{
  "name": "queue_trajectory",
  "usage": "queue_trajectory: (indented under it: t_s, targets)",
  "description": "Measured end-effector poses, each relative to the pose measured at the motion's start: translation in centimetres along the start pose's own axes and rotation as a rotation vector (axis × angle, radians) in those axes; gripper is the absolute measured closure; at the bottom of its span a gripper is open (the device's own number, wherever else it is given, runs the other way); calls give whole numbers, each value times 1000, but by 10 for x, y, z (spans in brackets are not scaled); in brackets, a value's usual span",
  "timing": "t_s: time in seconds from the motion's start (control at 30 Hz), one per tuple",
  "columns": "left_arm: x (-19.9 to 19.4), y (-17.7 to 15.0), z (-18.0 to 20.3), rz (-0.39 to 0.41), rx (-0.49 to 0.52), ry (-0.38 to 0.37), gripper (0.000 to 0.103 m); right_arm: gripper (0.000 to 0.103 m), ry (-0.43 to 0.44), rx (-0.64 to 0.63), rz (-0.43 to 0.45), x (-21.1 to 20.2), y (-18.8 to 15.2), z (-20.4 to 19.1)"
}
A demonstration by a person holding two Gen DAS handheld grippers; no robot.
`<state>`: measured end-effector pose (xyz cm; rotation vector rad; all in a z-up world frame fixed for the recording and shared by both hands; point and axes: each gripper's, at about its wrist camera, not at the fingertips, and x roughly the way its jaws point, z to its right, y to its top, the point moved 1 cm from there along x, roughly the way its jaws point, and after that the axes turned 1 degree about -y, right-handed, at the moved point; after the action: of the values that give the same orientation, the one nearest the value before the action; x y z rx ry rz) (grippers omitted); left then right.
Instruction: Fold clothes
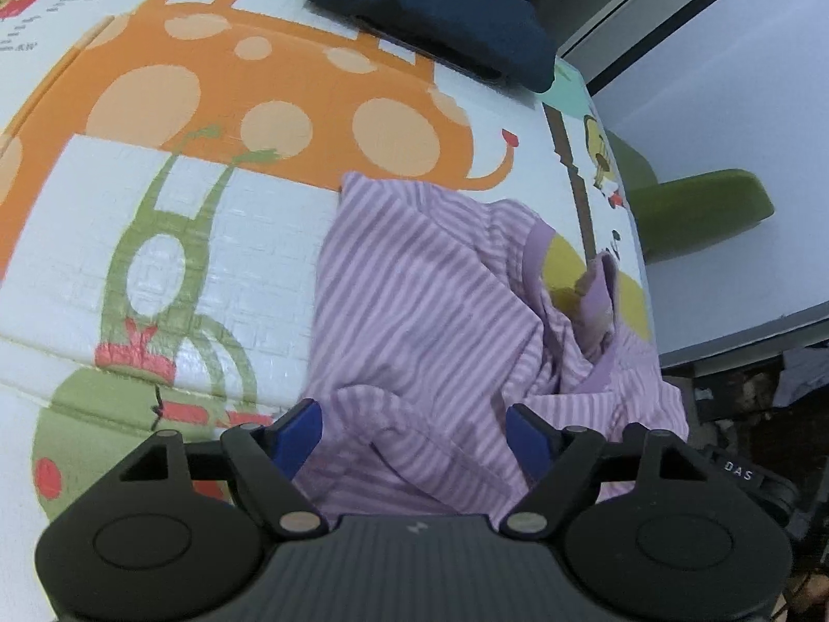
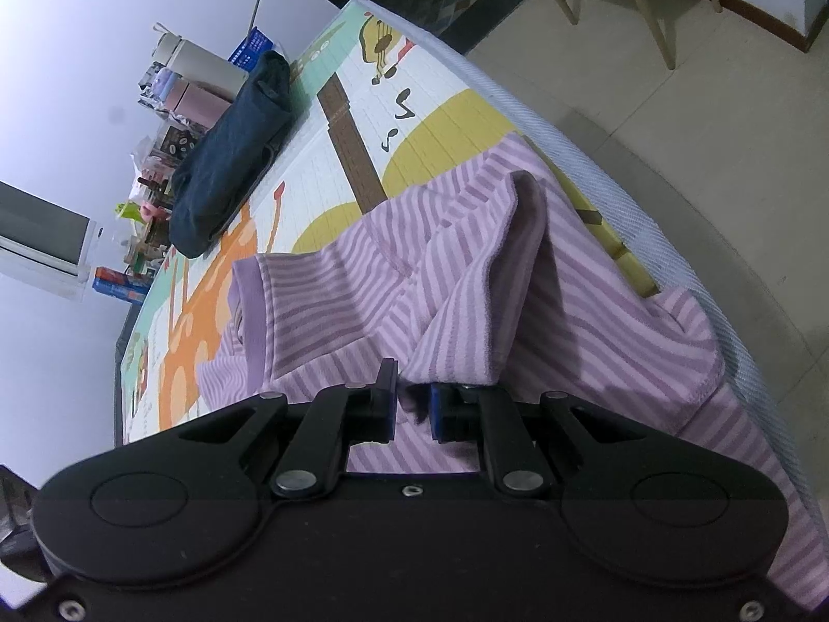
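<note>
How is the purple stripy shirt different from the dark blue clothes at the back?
The purple striped shirt is pale with stripes, while the dark blue garment is plain navy. The striped shirt lies crumpled and spread near the mat's edge; the blue garment looks folded into a neat bundle at the far end. The right gripper pinches the striped shirt, while nothing touches the blue one. Both rest on the cartoon play mat.

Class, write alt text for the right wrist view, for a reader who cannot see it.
The right gripper is closed on a fold of a crumpled purple-and-lilac striped shirt lying on a cartoon-printed play mat. A folded navy blue garment rests farther back on the mat.
</note>
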<state>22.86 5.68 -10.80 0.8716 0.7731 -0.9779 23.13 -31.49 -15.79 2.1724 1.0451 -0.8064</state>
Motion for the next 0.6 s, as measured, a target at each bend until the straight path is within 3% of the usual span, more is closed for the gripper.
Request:
queue_trajectory:
  t_s: [0.27, 0.43, 0.6]
  targets:
    - [14, 12, 2, -56, 35, 29, 27, 90, 3, 18, 6, 3, 0, 1]
    - [22, 14, 3, -64, 79, 98, 71, 90, 1, 19, 9, 2, -1, 1]
    - [23, 15, -2, -51, 59, 126, 82, 88, 4, 34, 11, -1, -1, 1]
